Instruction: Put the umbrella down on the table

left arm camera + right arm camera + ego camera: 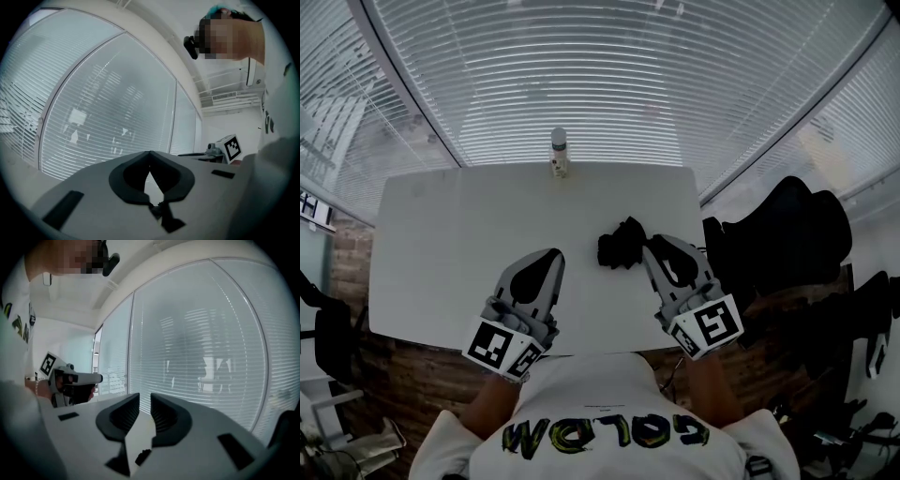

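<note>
1. Fingers: the left gripper [149, 153] has its tips touching and empty; the right gripper [145, 399] is slightly parted and holds nothing.
2. A dark bundle, likely the folded umbrella [621, 244], lies on the table [450, 244] by the right gripper.
3. The task looks done.

Counter [441, 253]: white, smooth, matt. Umbrella [622, 244]: black cloth, crumpled. Left gripper [554, 253], right gripper [651, 244]: grey matt plastic shells, black pads.
</note>
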Demonstrator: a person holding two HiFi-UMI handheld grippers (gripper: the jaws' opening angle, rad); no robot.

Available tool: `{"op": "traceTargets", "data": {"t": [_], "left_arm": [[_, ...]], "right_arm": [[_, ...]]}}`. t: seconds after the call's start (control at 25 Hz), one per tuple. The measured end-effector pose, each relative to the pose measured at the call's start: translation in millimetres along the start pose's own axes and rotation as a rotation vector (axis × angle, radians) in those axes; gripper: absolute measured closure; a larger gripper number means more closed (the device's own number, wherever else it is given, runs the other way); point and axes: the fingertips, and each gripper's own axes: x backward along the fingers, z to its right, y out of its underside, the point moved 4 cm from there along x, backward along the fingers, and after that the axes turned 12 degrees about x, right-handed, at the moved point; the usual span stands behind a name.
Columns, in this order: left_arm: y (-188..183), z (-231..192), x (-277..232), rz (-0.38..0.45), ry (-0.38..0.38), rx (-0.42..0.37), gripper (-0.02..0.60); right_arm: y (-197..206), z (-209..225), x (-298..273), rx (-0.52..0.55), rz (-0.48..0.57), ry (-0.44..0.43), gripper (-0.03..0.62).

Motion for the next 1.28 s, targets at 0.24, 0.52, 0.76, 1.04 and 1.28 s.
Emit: {"op": "traceTargets", "data": {"t": [0.24,0.52,0.76,1.04,1.28], "left_arm": [[-3.5,-3.2,0.9,0.004,-0.005,0.0,0.571],[-4.1,-3.4,-0.3,0.008,-0.003,-0.002,0.571],[-4.4,-5.1,0.3,0.012,-0.005,-0.003,0.571],[-3.8,-5.9,-0.6,0.017,-0.012,0.005,0.571],[-2.5,-7.9,-2.6,0.016,-0.012,0.013,0.571]], "right_arm": [[-22.7,-7.9,8.7,-0.011,0.044,-0.023,0.537],[-35.9,-16.6,15.9,-0.017,0.075,-0.051,0.553],[-38.6,-22.4,16.6,-0.008,0.081,-0.061,0.569],[-36.2,-21.2,15.5,-0.014,0.075,-0.058,0.572],[-34.8,-18.9,12.4,-0.017,0.071,-0.055,0.572]]}}
